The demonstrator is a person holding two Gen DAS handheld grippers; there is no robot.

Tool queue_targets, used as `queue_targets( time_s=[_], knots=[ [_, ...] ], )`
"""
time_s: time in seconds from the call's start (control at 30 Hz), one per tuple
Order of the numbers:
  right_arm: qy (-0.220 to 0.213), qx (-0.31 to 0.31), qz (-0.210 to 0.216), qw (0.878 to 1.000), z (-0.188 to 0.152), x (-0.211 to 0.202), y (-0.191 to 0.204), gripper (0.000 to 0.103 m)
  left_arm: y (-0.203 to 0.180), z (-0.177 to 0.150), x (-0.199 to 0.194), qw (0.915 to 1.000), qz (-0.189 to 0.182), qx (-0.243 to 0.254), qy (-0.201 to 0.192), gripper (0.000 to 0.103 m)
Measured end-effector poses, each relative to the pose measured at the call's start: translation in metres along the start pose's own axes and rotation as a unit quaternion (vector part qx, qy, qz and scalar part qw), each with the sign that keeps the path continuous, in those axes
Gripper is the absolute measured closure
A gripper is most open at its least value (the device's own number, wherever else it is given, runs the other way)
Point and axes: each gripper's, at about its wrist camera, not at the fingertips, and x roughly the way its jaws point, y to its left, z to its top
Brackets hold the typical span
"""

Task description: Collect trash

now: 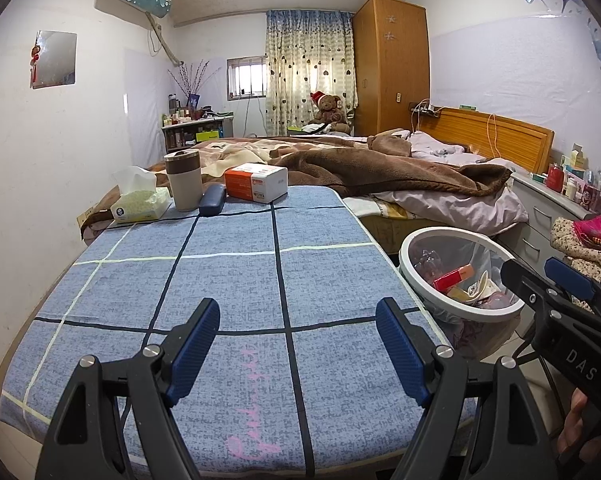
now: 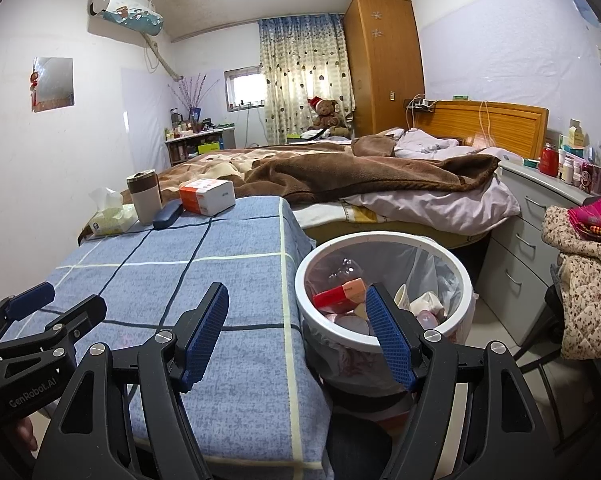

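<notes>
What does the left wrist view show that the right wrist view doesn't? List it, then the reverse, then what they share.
Only the left wrist view: pink writing on the blue checked cloth.

Only the right wrist view: the trash bin's whole rim and the office chair base beside it.

Both: the open left gripper and right gripper, both empty, the tissue pack, cup, glasses case, orange-and-white box and filled bin.

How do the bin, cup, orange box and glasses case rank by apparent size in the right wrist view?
1. Bin, by far, though it is also nearest the camera.
2. Orange box and cup: too alike to rank, one wide, one tall.
3. Glasses case, smallest.
</notes>
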Motion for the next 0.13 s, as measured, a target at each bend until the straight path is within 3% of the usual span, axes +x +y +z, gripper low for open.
queue_targets(
  time_s=[0.13],
  knots=[
    [0.000, 0.000, 0.000, 1.000, 0.0004, -0.0002, -0.0004, 0.030, -0.0009, -0.0002, -0.0005, 1.0000, 0.000, -0.001, 0.001, 0.021]
  ],
)
